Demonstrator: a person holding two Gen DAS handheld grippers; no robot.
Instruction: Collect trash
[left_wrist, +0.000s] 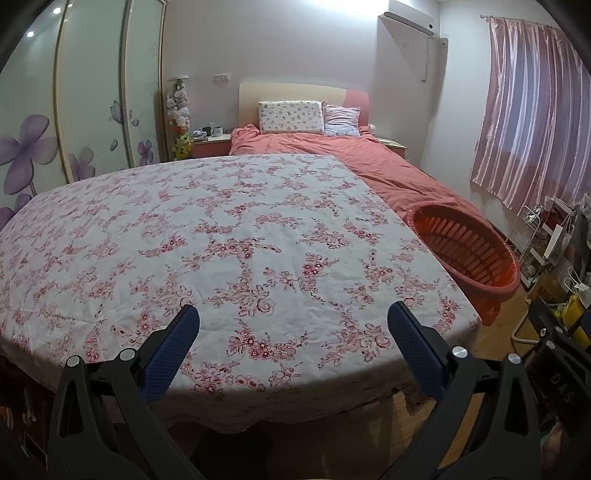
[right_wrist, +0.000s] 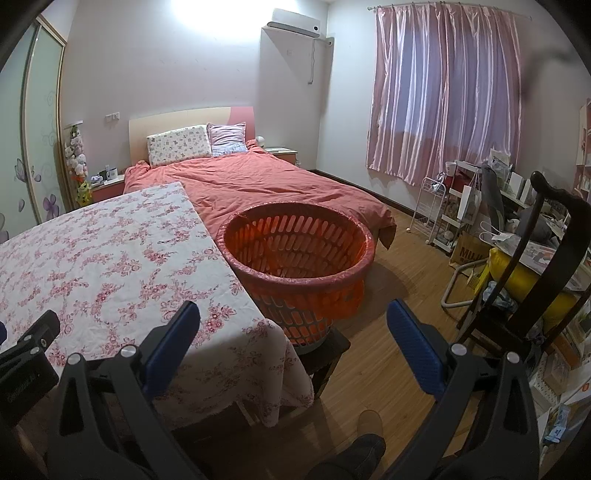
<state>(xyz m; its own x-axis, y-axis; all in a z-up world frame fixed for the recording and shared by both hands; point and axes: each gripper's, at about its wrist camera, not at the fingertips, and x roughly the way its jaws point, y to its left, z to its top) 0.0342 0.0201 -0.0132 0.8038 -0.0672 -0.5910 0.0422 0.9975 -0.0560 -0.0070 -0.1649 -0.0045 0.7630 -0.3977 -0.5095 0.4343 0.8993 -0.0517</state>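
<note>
Both the left gripper (left_wrist: 293, 319) and right gripper (right_wrist: 293, 319) gape empty; no trash visible on the floral-clothed table (left_wrist: 221, 240) ahead or in the orange slatted plastic basket (right_wrist: 299, 251) beyond the right fingers, so the step looks like search or finish.

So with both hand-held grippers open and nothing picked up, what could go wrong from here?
No trash shows on the floral tablecloth, so a search may come up with nothing. The orange basket stands on a small stool at the table's corner, so a bump from the right hand-held gripper could tip it. The left hand-held gripper could snag and drag the loose cloth.
</note>
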